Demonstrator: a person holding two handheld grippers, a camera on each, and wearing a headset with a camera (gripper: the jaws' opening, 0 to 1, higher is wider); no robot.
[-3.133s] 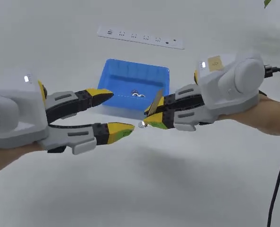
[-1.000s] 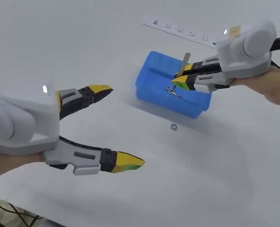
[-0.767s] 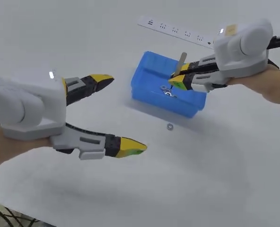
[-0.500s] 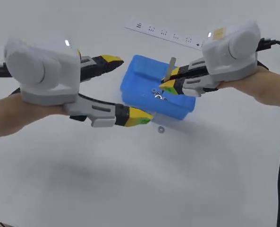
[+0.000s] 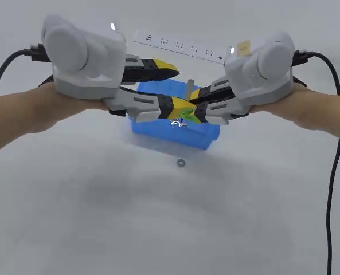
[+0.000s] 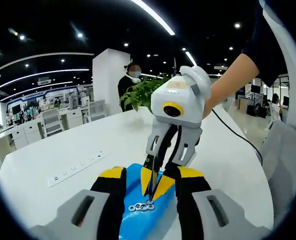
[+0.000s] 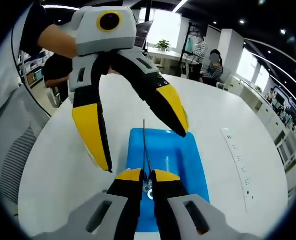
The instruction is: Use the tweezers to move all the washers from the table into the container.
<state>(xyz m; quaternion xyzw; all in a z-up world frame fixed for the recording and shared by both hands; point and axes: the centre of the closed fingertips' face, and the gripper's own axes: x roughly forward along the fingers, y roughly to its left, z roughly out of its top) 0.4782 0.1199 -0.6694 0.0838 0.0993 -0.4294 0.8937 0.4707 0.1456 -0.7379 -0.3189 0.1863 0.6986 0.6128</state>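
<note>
Tweezers (image 7: 144, 145) sat pinched in right gripper (image 7: 147, 176) over blue container (image 7: 182, 150); left gripper (image 6: 150, 172) spread, alongside. One washer (image 5: 181, 163) lay on table (image 5: 158, 217) just near of container. Next pick likely needed tips low, gentle squeeze.

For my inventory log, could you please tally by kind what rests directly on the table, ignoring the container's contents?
Washer: 1
Blue container: 1
White power strip: 1
Total: 3
</note>
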